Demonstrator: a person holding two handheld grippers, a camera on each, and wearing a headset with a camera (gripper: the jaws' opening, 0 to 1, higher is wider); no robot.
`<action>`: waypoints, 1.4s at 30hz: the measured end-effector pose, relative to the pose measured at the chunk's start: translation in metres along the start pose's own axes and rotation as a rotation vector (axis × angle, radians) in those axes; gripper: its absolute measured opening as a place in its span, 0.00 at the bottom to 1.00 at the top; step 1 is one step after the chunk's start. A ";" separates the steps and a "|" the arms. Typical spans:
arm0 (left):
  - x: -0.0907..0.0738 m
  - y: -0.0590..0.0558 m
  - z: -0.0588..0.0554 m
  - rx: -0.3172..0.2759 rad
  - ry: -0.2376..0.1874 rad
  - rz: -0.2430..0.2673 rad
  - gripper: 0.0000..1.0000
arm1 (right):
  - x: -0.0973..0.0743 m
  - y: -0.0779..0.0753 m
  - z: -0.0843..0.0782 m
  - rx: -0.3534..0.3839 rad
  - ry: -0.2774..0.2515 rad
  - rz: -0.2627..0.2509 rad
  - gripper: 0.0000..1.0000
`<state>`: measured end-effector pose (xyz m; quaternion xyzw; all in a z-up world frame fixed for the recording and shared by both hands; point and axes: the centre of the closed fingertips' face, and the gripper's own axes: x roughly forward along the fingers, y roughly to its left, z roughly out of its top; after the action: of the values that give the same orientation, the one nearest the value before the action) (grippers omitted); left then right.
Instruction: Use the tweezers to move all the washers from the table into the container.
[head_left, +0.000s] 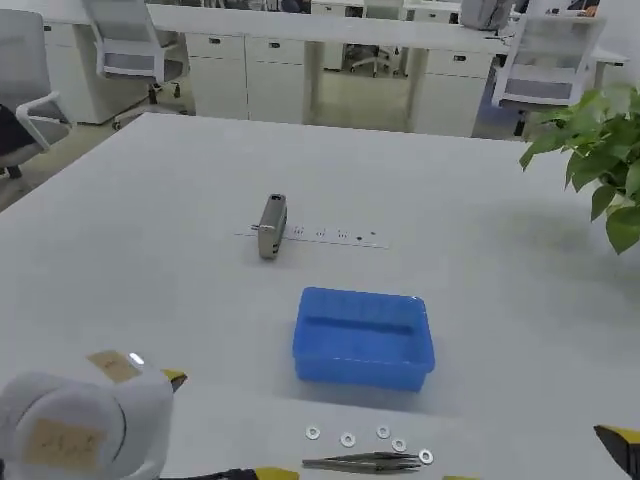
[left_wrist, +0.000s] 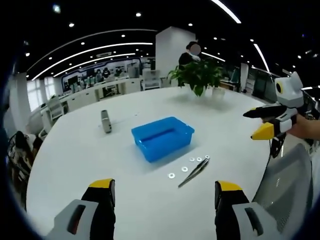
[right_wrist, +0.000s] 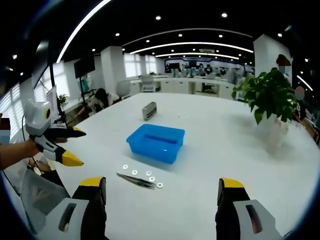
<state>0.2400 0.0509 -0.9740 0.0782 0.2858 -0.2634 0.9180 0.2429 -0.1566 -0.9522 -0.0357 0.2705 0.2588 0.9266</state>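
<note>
Several small silver washers (head_left: 347, 439) lie in a loose row on the white table just in front of a blue container (head_left: 362, 340). Metal tweezers (head_left: 360, 461) lie flat beside them, held by nothing. The container (left_wrist: 162, 137) and the washers (left_wrist: 184, 169) sit ahead of my left gripper (left_wrist: 165, 192), which stands open and empty, well short of the tweezers (left_wrist: 194, 172). My right gripper (right_wrist: 161, 187) is also open and empty, hovering short of the tweezers (right_wrist: 136, 181) and the washers (right_wrist: 148, 173). A yellow fingertip (head_left: 175, 378) of the left gripper shows at lower left.
A grey metal block (head_left: 271, 226) stands on the table beyond the container, beside a thin printed strip (head_left: 330, 236). A potted plant (head_left: 600, 150) stands at the right edge. Office chairs and cabinets line the room behind the table.
</note>
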 end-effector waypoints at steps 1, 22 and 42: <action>0.003 -0.001 -0.001 0.003 0.003 -0.007 0.82 | 0.000 0.000 0.000 0.003 -0.004 -0.001 0.90; 0.067 -0.030 -0.031 0.245 0.175 -0.275 0.31 | -0.010 -0.002 -0.010 0.028 -0.009 -0.006 0.62; 0.099 -0.039 -0.058 0.396 0.274 -0.374 0.03 | -0.010 0.007 -0.014 -0.010 0.019 0.018 0.47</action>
<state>0.2605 -0.0090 -1.0773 0.2364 0.3594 -0.4657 0.7733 0.2253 -0.1584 -0.9580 -0.0405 0.2783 0.2682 0.9214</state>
